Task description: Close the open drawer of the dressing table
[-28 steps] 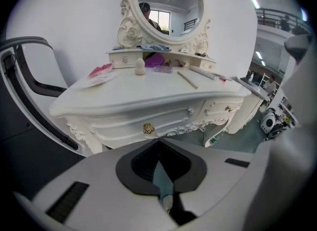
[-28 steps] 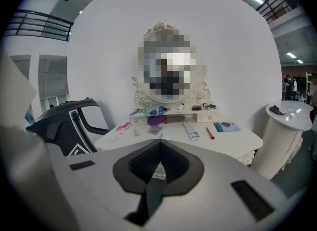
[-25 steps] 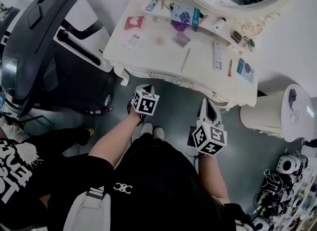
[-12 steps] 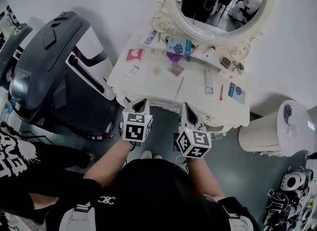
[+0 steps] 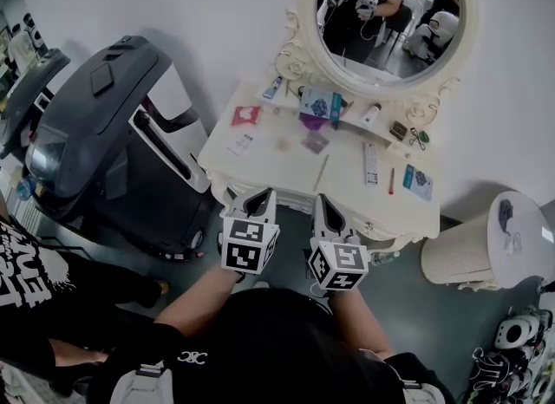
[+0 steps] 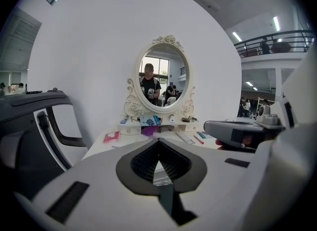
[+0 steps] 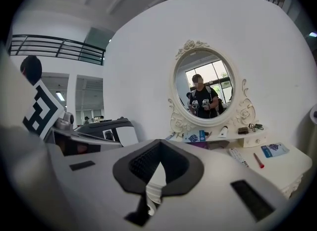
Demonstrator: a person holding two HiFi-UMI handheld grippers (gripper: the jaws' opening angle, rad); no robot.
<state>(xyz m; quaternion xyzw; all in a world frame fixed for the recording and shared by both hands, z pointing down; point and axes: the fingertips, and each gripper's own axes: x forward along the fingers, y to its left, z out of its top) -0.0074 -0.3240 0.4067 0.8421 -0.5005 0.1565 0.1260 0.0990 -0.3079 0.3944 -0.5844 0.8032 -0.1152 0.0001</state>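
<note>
The white dressing table with its oval mirror stands against the wall, seen from above in the head view. My left gripper and right gripper hover side by side just in front of the table's front edge, both shut and empty. They cover the middle of the front, so I cannot make out the drawer. In the left gripper view the shut jaws of the left gripper point at the tabletop and mirror. The right gripper also faces the table, shut.
A large black and white machine stands close to the table's left. A white ribbed bin sits at the right. A remote, a red pen, cards and small bottles lie on the tabletop. A person in black stands at lower left.
Both grippers have come up and closer together, from beside my legs to the table's front edge. The head view has tilted up, so the whole mirror now shows.
</note>
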